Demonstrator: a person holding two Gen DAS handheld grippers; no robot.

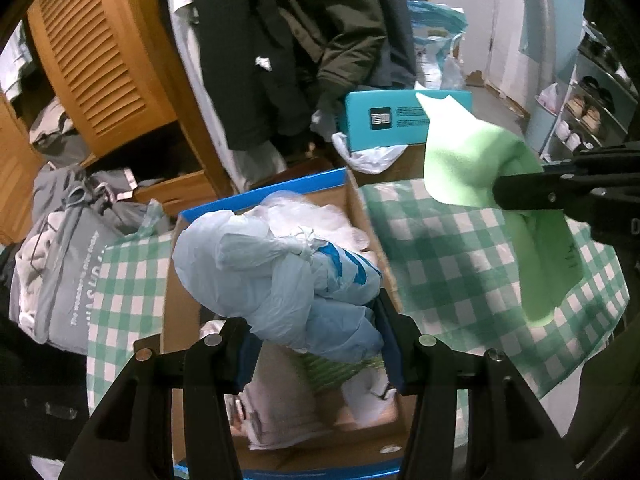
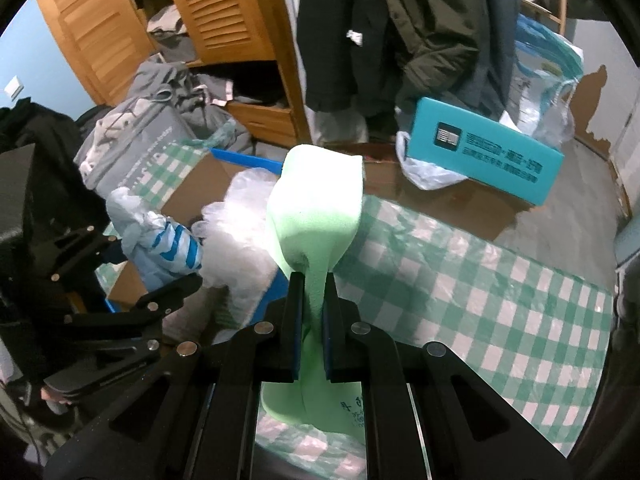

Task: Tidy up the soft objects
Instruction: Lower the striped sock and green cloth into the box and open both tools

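My left gripper point(image 1: 316, 344) is shut on a crumpled pale blue plastic bag point(image 1: 276, 268) with blue stripes and holds it over an open cardboard box point(image 1: 356, 200) that has clear plastic bags and soft items inside. The bag also shows in the right wrist view point(image 2: 160, 240). My right gripper point(image 2: 312, 280) is shut on a light green cloth point(image 2: 316, 200), which is pinched in the middle and hangs above the checked tablecloth. The cloth point(image 1: 472, 152) and the right gripper point(image 1: 500, 192) also show at the right of the left wrist view.
A green and white checked cloth point(image 2: 480, 288) covers the surface right of the box. A teal box point(image 2: 480, 148) lies at the back on a white plastic bag. A grey fabric bag point(image 1: 64, 264) of clothes stands left. Dark coats hang before a wooden wardrobe point(image 1: 100, 52).
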